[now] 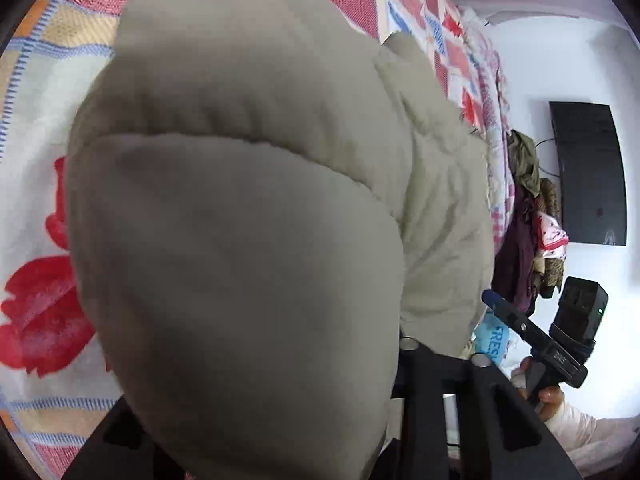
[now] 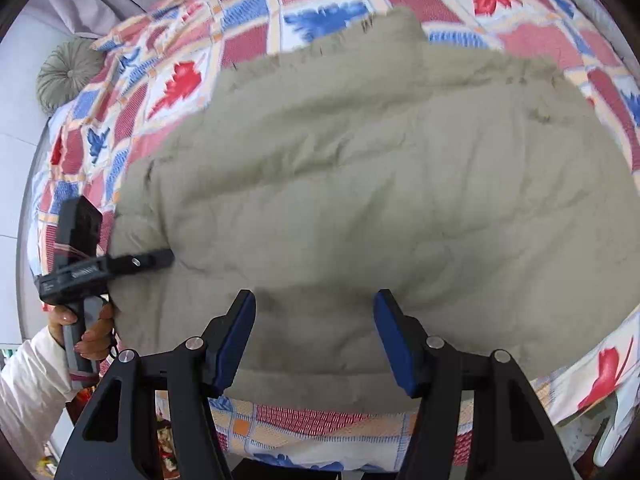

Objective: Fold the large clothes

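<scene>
Lying spread across the bed is one large padded jacket, beige and quilted, covering most of the patchwork bedspread with its red and blue leaf squares. Two hand-held grippers are in play. The right hand-held gripper hangs over the jacket's near hem with its blue pads spread wide apart — nothing is pinched between them, and the fabric lies below them. The left hand-held gripper reaches in from the side at the jacket's left edge, where a sleeve bulges; in the left wrist view that puffy sleeve fills the frame and hides the fingertips, so whether the pads actually press on the cloth cannot be told. One hand in a white cuff grips its handle. One round pleated cushion sits at the bed's far corner. Beyond the bed, in the left wrist view, one dark wall screen hangs on a white wall, with a single heap of mixed clothes piled beside it — no container shows.
</scene>
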Motion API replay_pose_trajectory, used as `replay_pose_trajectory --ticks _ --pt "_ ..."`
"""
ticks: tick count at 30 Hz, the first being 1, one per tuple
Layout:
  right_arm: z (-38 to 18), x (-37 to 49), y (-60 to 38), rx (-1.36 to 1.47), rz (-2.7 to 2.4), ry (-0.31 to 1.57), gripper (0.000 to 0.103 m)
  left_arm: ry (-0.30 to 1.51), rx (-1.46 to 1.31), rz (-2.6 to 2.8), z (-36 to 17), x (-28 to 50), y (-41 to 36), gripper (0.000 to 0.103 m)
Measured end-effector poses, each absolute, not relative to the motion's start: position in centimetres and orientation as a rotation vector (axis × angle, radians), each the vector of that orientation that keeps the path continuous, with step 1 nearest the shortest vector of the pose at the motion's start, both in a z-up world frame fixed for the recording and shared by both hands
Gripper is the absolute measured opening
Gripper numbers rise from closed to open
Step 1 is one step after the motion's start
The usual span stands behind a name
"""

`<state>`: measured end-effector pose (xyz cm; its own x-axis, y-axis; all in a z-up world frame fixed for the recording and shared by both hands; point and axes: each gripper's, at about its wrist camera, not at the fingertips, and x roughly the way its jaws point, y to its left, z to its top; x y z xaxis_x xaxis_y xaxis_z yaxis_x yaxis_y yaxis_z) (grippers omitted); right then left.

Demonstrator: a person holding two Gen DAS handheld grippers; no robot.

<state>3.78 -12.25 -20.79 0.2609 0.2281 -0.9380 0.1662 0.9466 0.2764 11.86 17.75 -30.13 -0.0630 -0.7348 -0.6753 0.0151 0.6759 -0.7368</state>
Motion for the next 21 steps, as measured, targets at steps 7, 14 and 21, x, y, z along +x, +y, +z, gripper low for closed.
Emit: replay_pose_trajectory --ticks 7,14,21 --pt "-20.5 6.0 -14.2 0.329 0.054 1.225 0.017 1.466 -0.602 -0.698 -24.4 10.5 16.5 0.025" --pt "-25.2 7.7 -14.1 0.377 0.084 1.233 0.017 1.448 -0.512 -0.758 -17.1 10.1 10.9 0.025" --pt "-28.0 8.6 -16.4 0.552 0.107 1.240 0.013 1.438 -0.386 -0.789 -11.8 10.0 0.8 0.025"
